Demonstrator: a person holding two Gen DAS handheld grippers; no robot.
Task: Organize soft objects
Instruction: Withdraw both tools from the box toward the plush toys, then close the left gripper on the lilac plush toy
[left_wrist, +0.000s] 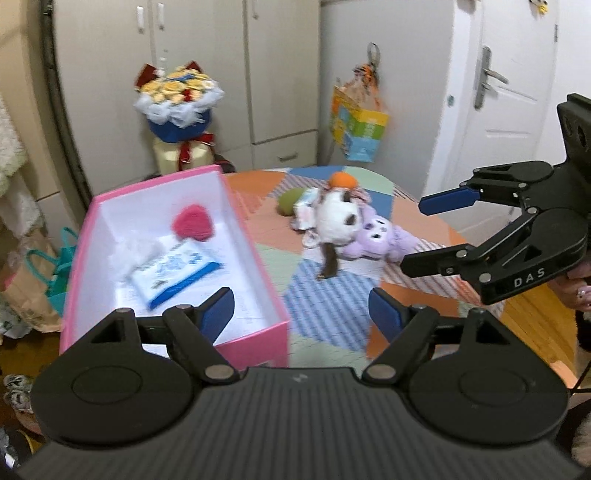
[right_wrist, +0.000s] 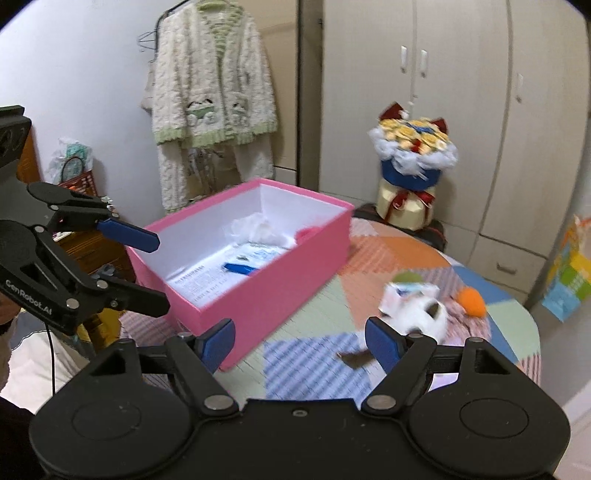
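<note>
— Left wrist view: raised above near table edge, facing forward and down across pink box and patchwork table.

— Right wrist view: similar height, angled leftward. Shared: box, table, plush pile, bouquet.

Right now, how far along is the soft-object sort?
Partly done. The pink box already holds a pink heart, a blue-and-white pack and some white stuffing. Nothing in hand: left gripper and right gripper are both open and empty. Left on the table: panda, purple plush, orange ball, green ball.
</note>
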